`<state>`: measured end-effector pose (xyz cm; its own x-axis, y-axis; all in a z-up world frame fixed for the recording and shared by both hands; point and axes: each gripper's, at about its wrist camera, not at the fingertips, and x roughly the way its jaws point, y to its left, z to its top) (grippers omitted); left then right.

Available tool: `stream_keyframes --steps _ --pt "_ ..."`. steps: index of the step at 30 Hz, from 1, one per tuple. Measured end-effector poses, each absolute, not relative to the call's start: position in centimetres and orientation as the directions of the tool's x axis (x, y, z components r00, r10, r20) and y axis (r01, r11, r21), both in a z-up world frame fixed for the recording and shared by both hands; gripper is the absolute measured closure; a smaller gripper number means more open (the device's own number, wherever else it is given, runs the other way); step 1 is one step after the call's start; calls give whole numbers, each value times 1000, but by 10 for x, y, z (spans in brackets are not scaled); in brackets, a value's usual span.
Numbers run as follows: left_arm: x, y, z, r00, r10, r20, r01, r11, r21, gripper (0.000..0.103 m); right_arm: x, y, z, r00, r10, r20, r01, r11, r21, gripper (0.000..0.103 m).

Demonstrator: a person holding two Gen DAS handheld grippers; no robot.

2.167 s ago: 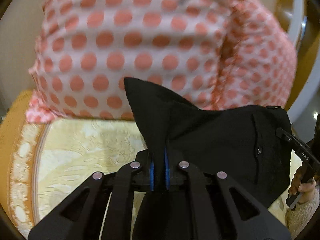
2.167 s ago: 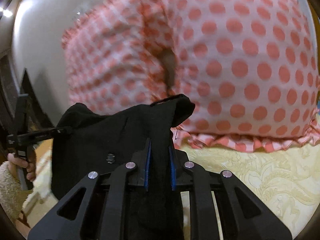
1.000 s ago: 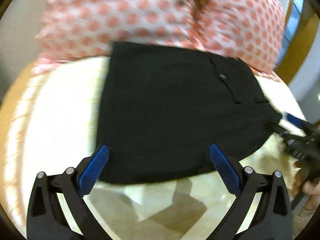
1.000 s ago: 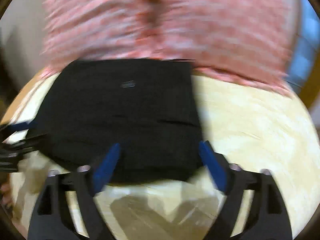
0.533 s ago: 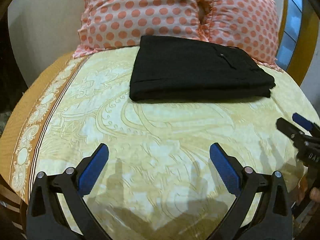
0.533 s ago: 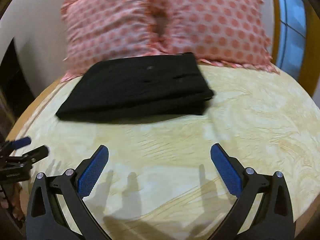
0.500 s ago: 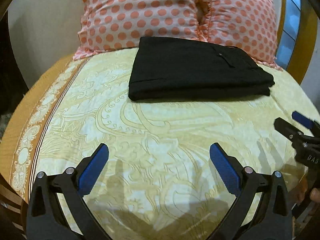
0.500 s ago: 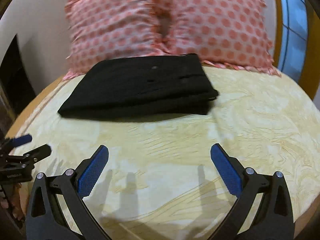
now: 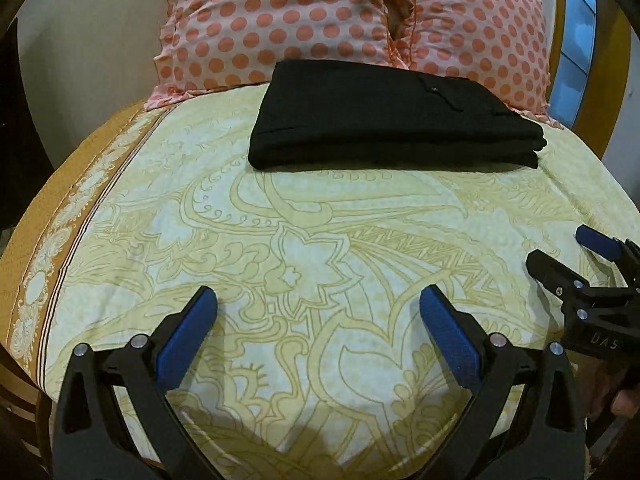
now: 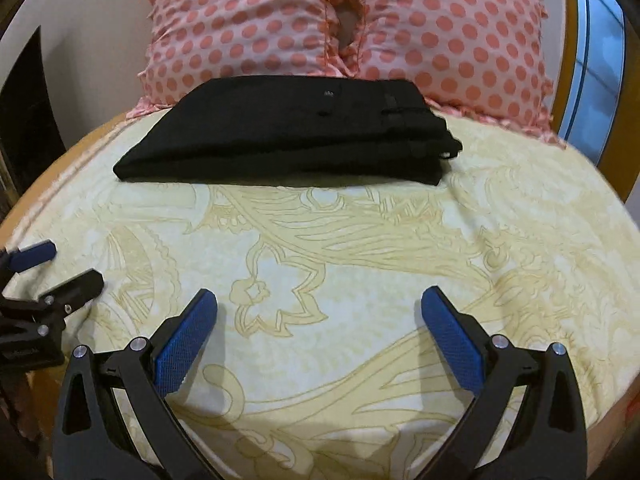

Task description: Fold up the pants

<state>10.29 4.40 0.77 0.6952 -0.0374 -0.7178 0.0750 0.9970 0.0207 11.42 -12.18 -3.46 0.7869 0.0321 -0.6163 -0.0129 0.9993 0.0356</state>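
The black pants [image 9: 384, 120] lie folded into a flat rectangular stack on the bed, just in front of the pillows; they also show in the right wrist view [image 10: 296, 136]. My left gripper [image 9: 318, 300] is open and empty, well back from the pants near the bed's front edge. My right gripper [image 10: 318, 300] is open and empty too, equally far back. Each gripper shows in the other's view: the right one at the right edge [image 9: 588, 268], the left one at the left edge [image 10: 52, 272].
The bed has a yellow patterned sheet [image 9: 304, 248] with an orange border [image 9: 36, 216] at the left. Two pink polka-dot pillows [image 9: 280, 12] [image 9: 480, 28] stand against the wall behind the pants. A blue window [image 10: 600, 56] is at the right.
Both grippers held the pants 2.2 s ago, then let go and opened. They have drawn back towards the bed's front edge. The pants lie still.
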Motion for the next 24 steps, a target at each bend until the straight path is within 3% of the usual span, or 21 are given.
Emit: stream_keyframes --steps 24 --pt "95 43 5 742 -30 -669 57 998 19 2 108 -122 -36 815 25 -579 -11 1000 28 1"
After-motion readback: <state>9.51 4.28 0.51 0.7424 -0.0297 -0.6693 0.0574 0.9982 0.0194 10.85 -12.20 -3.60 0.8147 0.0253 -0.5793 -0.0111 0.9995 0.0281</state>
